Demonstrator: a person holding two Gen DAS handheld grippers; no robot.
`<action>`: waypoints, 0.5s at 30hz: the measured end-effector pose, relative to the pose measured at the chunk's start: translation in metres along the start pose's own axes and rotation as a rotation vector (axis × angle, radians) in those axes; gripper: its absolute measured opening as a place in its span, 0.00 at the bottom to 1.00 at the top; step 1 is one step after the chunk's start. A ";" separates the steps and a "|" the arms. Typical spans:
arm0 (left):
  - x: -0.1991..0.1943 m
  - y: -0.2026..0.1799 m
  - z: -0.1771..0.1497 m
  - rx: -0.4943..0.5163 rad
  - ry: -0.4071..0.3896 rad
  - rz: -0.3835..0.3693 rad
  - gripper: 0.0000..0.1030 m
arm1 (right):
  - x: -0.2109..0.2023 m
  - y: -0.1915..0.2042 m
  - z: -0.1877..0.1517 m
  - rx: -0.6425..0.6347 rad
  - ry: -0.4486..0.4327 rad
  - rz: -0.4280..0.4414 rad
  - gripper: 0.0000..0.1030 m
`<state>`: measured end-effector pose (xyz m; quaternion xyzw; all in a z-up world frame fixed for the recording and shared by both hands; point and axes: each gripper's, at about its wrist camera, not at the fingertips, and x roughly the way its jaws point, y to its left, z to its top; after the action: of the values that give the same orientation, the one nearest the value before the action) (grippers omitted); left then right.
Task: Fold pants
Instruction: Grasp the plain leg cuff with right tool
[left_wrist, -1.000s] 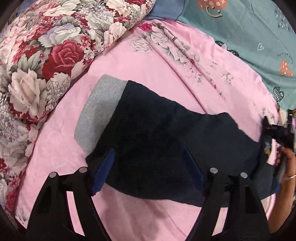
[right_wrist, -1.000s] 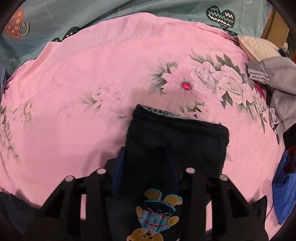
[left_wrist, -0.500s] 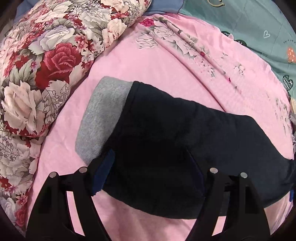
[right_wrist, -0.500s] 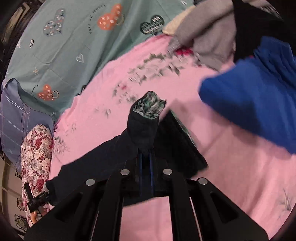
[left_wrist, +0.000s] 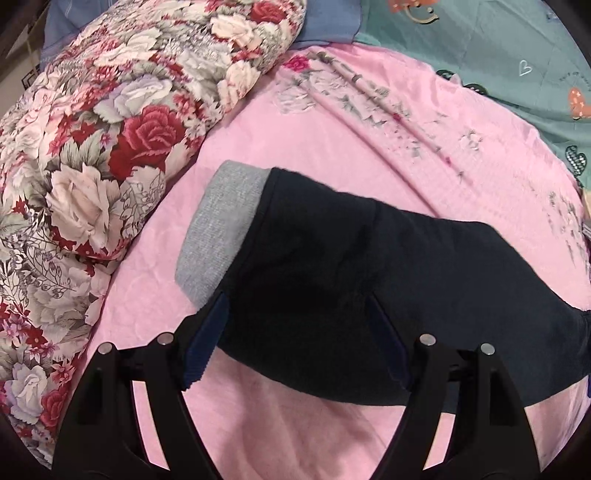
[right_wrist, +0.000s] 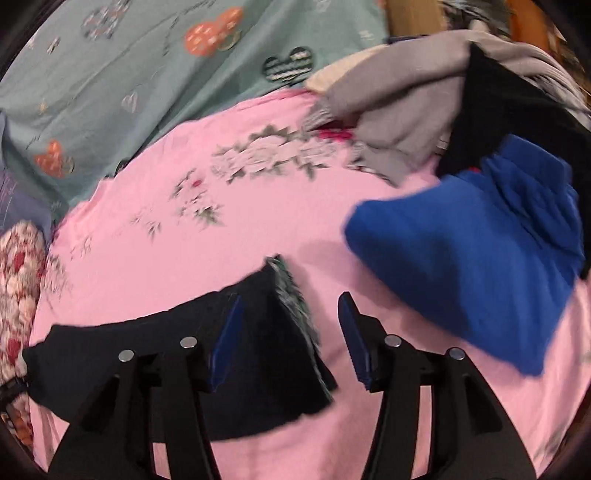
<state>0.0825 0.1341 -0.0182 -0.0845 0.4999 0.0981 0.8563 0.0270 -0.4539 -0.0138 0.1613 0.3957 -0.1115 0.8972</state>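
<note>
Dark navy pants (left_wrist: 369, 273) with a grey waistband (left_wrist: 225, 229) lie stretched across the pink bedsheet (left_wrist: 332, 133). My left gripper (left_wrist: 295, 347) is open, its fingers straddling the waist end of the pants. In the right wrist view the leg end of the pants (right_wrist: 266, 332) lies flat, its patterned cuff lining (right_wrist: 291, 295) showing. My right gripper (right_wrist: 291, 339) is open just above that cuff, holding nothing.
A floral pillow (left_wrist: 92, 147) lies left of the pants. A blue garment (right_wrist: 480, 258) and a heap of grey and black clothes (right_wrist: 424, 122) lie right of the cuff. A teal patterned sheet (right_wrist: 147, 74) covers the far side.
My right gripper was shut on the raised pants cuff; it has opened and the cuff now lies on the sheet. The pants are pulled straighter. The left gripper stays open at the waist.
</note>
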 end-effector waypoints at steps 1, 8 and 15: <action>-0.004 -0.003 -0.001 0.009 -0.010 -0.011 0.79 | 0.010 0.003 0.006 -0.024 0.015 -0.007 0.52; 0.002 -0.023 -0.010 0.054 -0.005 -0.034 0.85 | 0.047 0.018 0.016 -0.082 0.103 -0.064 0.04; 0.025 -0.020 -0.012 0.004 0.044 -0.007 0.85 | 0.059 0.018 0.019 -0.085 0.060 -0.135 0.21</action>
<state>0.0893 0.1139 -0.0454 -0.0865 0.5186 0.0922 0.8456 0.0847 -0.4491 -0.0422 0.0993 0.4368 -0.1502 0.8814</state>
